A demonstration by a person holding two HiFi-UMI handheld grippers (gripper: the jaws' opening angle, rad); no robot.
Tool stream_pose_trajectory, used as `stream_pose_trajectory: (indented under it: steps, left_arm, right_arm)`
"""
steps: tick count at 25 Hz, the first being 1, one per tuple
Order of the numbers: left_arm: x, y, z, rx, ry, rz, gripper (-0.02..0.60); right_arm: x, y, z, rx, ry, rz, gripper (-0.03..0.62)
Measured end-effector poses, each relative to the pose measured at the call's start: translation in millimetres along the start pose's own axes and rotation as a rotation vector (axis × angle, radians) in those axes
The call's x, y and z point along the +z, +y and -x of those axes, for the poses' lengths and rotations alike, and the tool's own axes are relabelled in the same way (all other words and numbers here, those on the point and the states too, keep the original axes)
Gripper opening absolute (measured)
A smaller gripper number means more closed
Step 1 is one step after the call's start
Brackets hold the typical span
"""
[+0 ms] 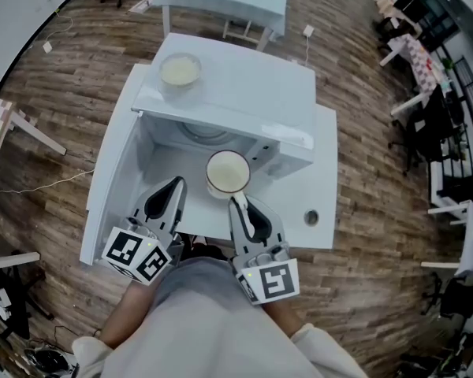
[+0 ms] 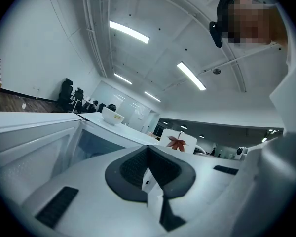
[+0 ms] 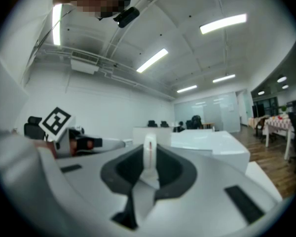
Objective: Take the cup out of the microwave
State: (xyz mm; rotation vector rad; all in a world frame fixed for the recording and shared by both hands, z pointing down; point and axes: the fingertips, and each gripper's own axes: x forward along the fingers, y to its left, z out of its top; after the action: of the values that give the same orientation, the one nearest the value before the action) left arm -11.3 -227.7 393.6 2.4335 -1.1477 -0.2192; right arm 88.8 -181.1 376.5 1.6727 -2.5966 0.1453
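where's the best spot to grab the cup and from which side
By its handle, from the near side. The cup stands upright with the handle sticking out toward the right claw, whose jaws are shut on it. The round body looks too wide to pinch.

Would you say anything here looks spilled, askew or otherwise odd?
Nothing stands out: the cup is held upright by its handle in the right tool, and the bowl sits level on the microwave.
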Motion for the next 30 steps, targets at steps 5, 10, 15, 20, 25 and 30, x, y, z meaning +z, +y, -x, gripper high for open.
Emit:
stream_pose_trajectory:
  steps: [5,10,15,20,25,30]
  left_arm:
    - [5,-8,-3,-0.013,-0.003,-0.002,0.015]
    - [13,-14,-7,-0.030,-0.012,0.001,0.015]
    - [29,-27,-6,-0.053,-0.034,-0.003,0.015]
    - [46,-38,-4,-0.073,-0.057,-0.035,0.015]
    - [56,-39,-6,-0.080,-0.064,-0.060,0.015]
    - [51,-42,-4,-0.079,-0.045,-0.066,0.015]
  right_arm:
    - [16,-3,5,0.004,-0.022,0.005,0.069]
    - [26,-5,6,0.010,-0.039,0.002,0.069]
    - [36,-8,10,0.027,-0.036,0.000,0.069]
    - [46,-10,11,0.050,-0.047,-0.017,0.069]
    - [57,-15,7,0.082,-0.044,0.012,0.069]
    - [66,-20,9,0.095,-0.055,0.000,0.069]
